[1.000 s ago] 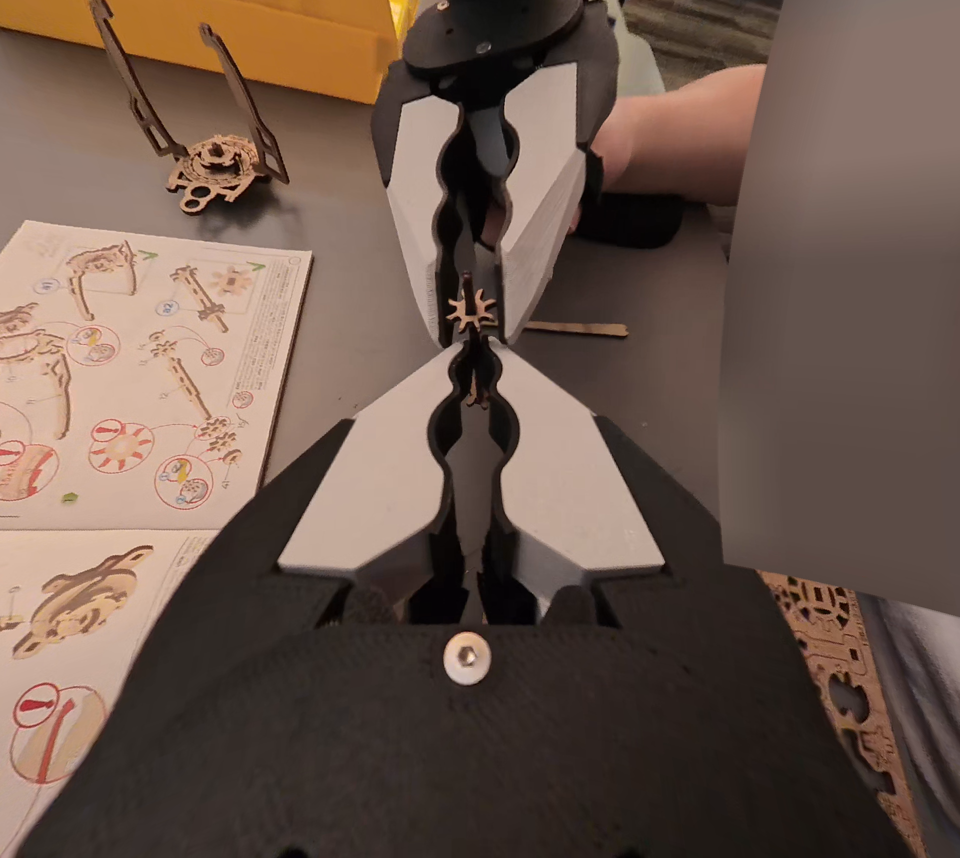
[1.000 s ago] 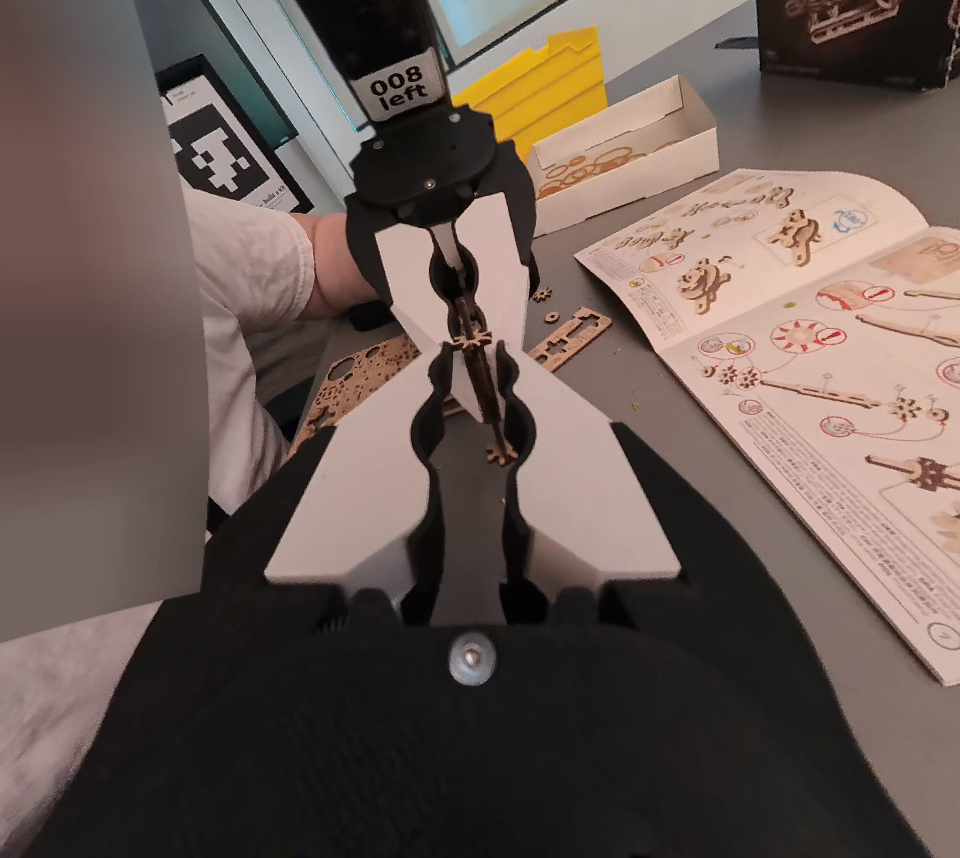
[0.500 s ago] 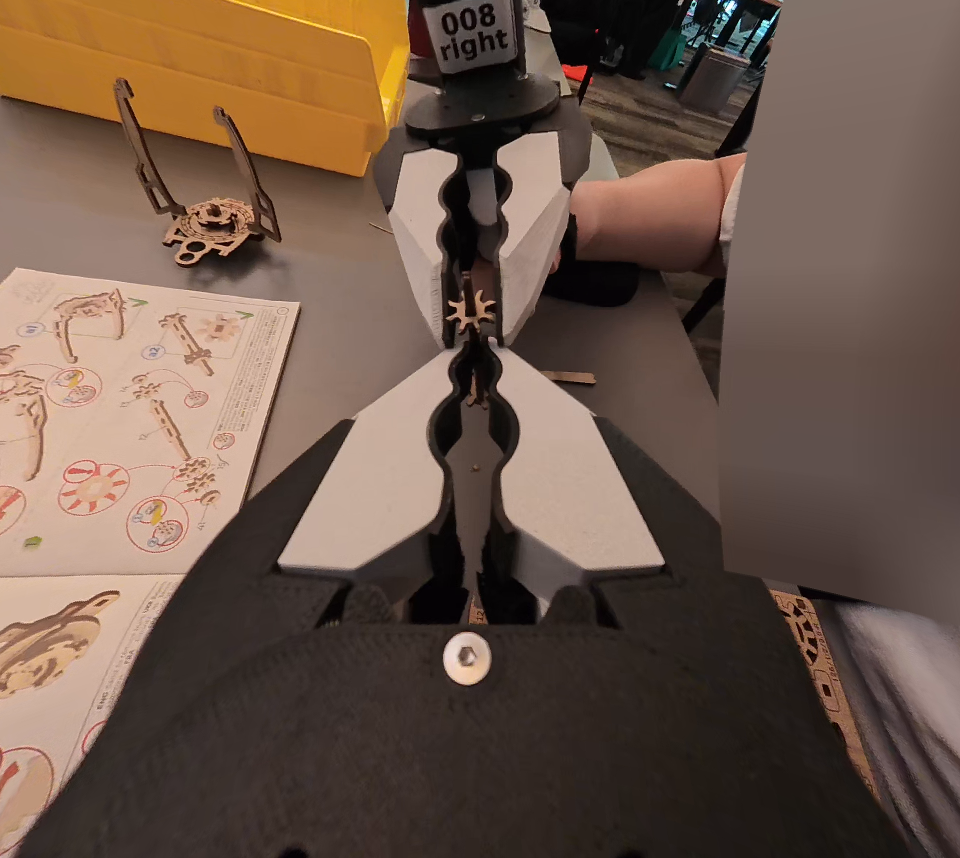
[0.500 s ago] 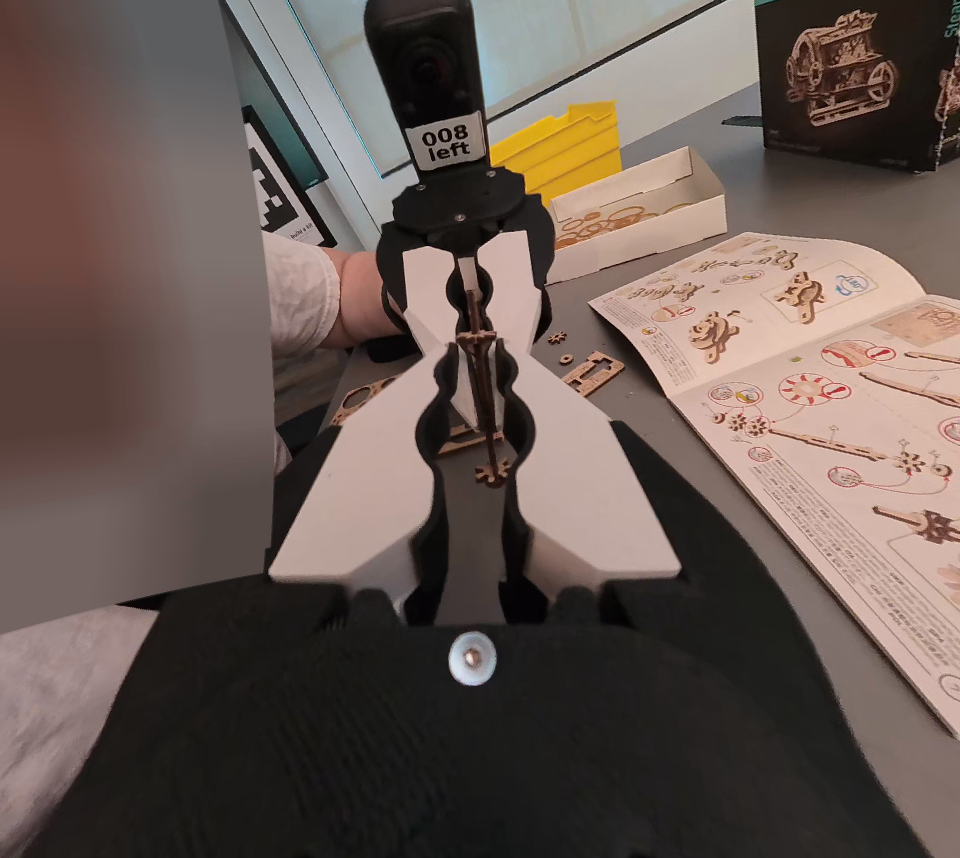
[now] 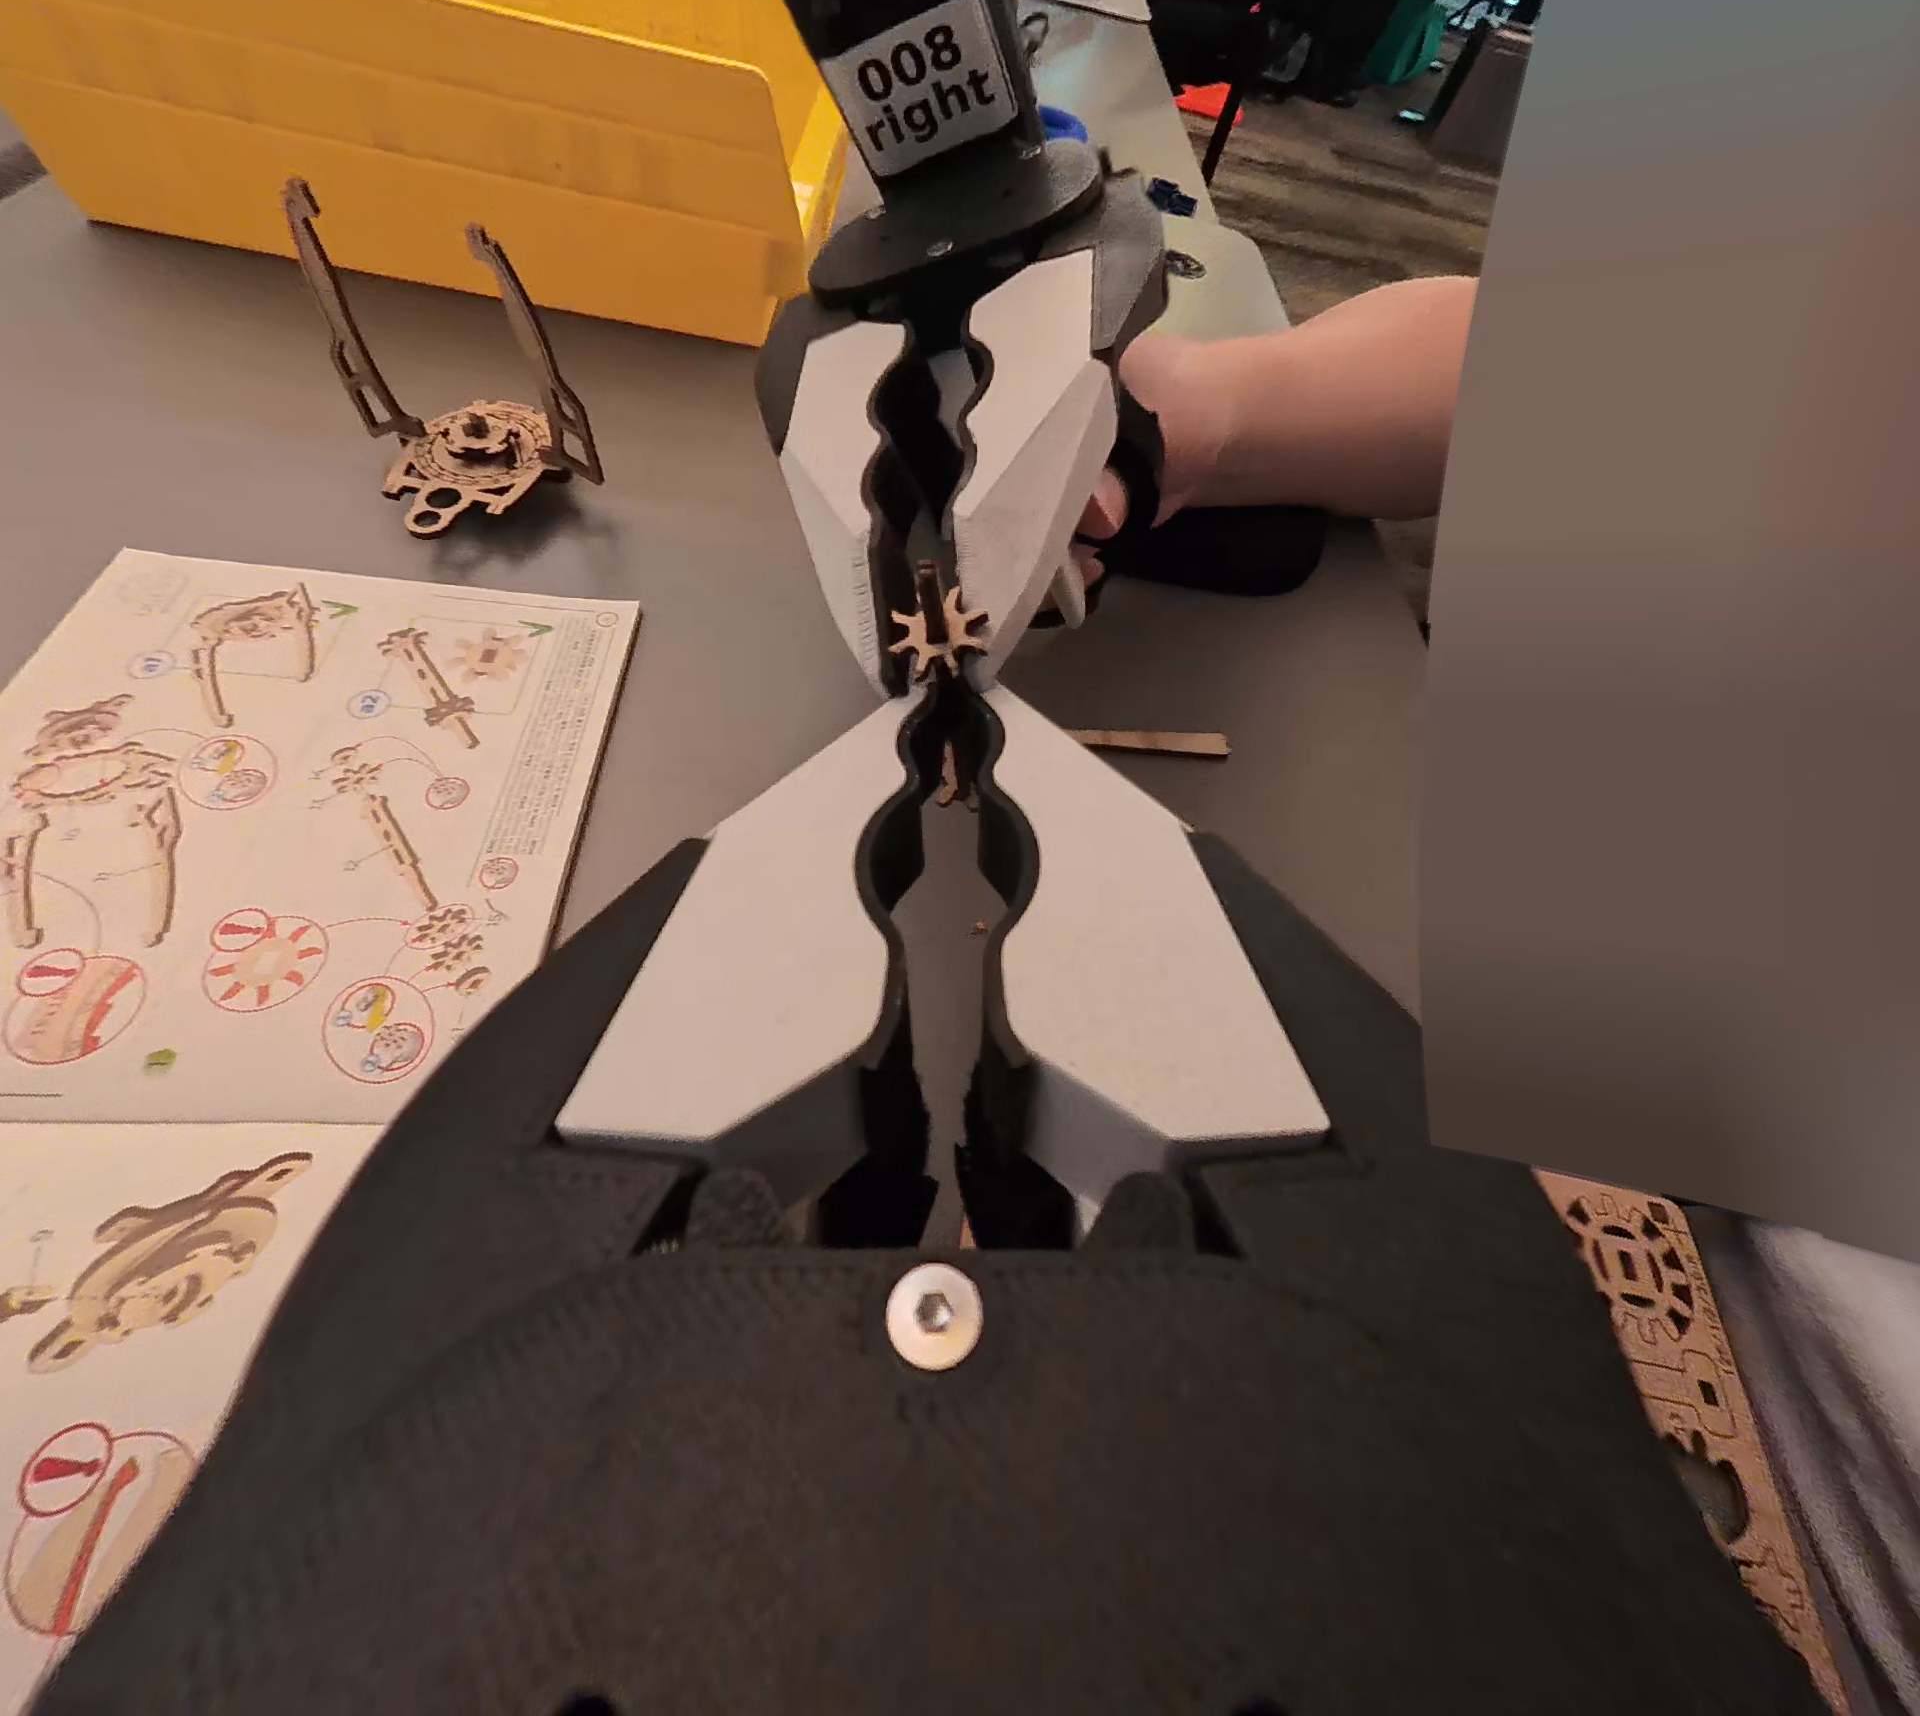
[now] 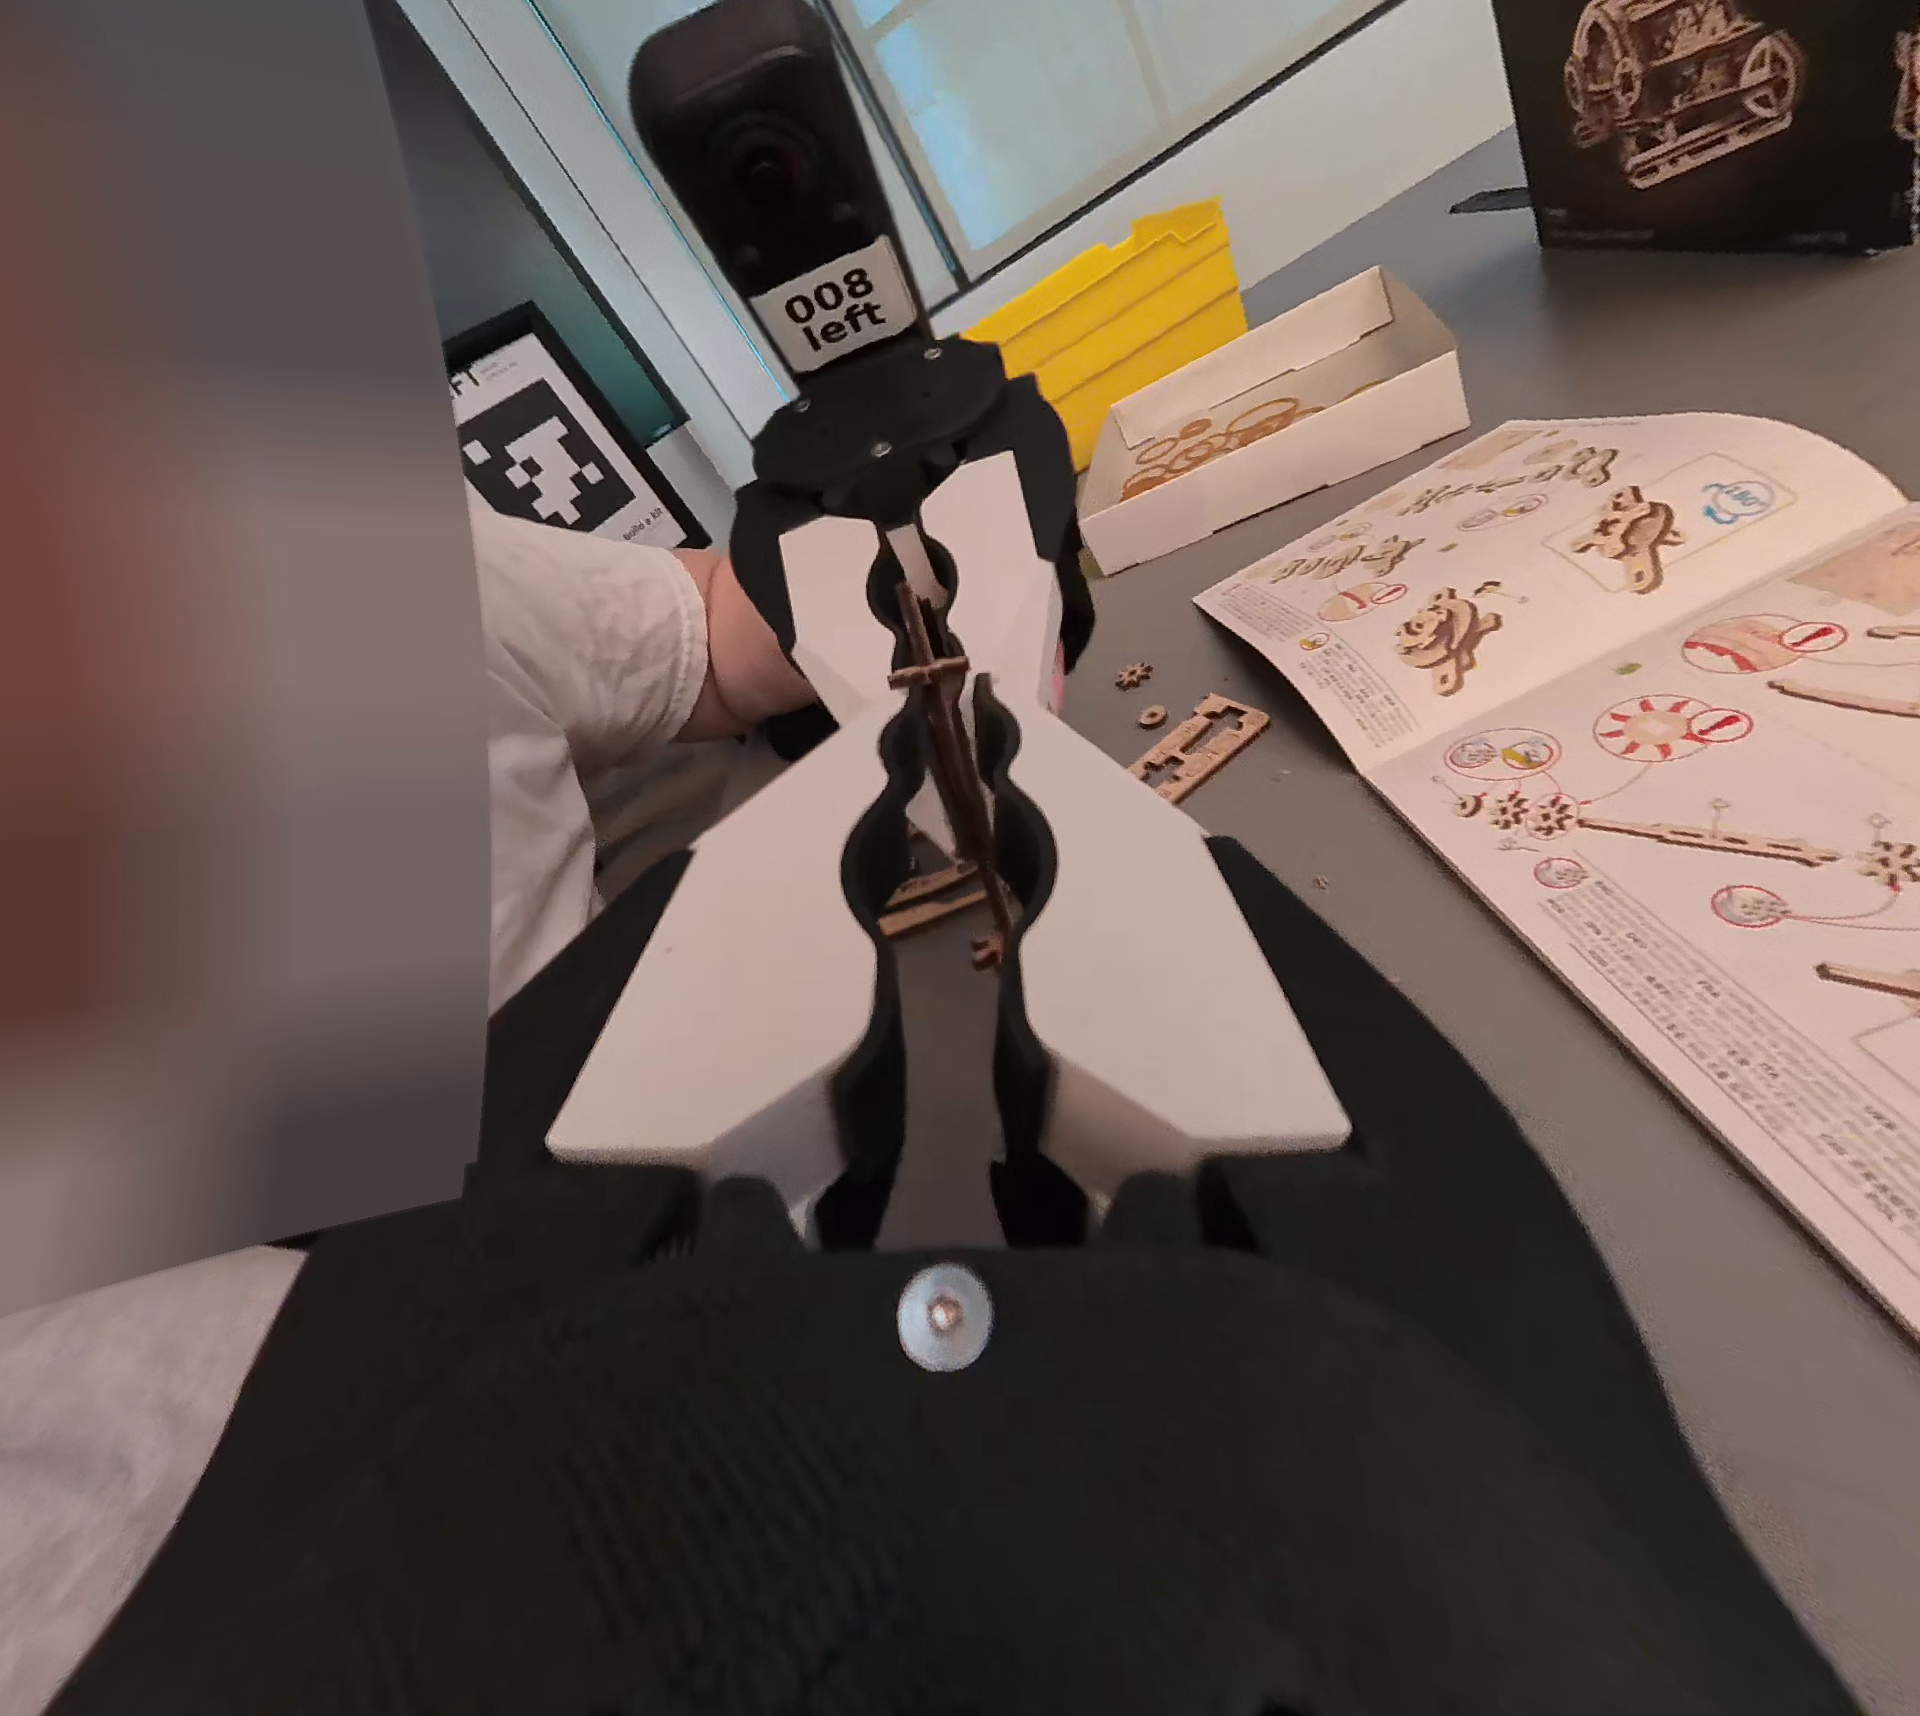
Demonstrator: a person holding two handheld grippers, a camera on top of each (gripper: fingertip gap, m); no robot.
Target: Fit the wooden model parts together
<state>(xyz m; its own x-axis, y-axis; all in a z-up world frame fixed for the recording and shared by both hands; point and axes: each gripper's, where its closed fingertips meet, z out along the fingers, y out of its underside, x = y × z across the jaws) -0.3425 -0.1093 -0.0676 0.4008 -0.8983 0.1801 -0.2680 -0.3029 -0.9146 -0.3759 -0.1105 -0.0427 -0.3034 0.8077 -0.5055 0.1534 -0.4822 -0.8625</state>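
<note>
Both grippers meet tip to tip above the grey table [image 5: 675,461]. Left gripper [image 5: 943,710] fingers pinched together on a thin wooden shaft [image 6: 961,793], which runs back between the right gripper's fingers. Right gripper [image 6: 935,692] fingers closed around the shaft at the small wooden gear [image 5: 935,632], gear sitting on the shaft right at the contact point; a second small gear [image 6: 989,944] on the shaft's near end. Instruction booklet [image 5: 312,814] open on the table, left. Farther back: partly built wooden assembly [image 5: 457,419] with two upright arms, then yellow bin [image 5: 416,108].
</note>
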